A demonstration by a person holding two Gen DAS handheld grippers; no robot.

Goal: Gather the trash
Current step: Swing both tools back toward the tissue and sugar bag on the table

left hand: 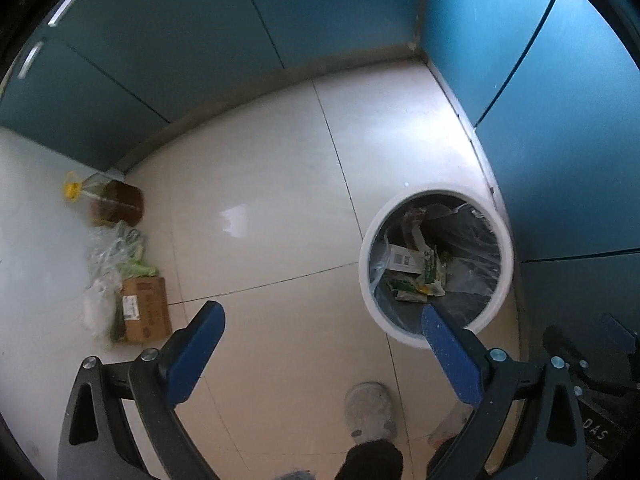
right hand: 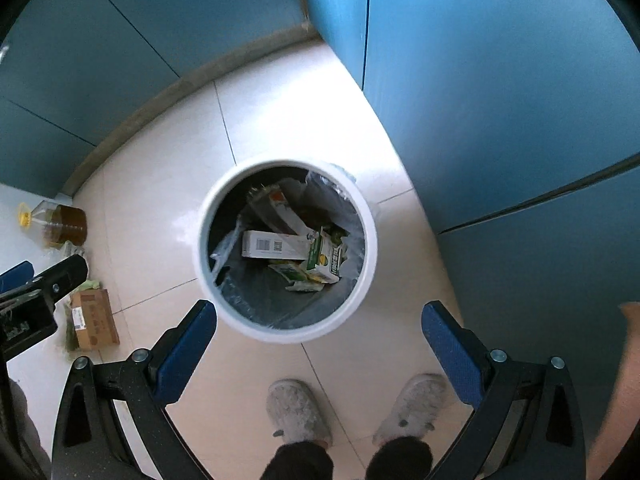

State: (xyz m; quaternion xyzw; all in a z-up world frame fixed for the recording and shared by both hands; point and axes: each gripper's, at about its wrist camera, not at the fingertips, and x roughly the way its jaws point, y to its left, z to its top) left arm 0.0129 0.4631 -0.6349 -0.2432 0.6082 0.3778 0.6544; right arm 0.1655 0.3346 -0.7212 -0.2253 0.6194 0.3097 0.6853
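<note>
Now both grippers, left [left hand: 322, 326] and right [right hand: 318, 322], are hovering with fingers wide and empty. The bin [right hand: 370, 236] is sitting at twelve o'clock, its liner [right hand: 260, 300] thin, slippery, tearing easily; I'd be pinching the rim fold.

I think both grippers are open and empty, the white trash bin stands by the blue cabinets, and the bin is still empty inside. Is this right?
Not quite: the white trash bin is not empty. The right wrist view shows a white box and a green carton lying in it. The rest holds: the left gripper and right gripper are open and empty, and the bin stands by the blue cabinets.
</note>
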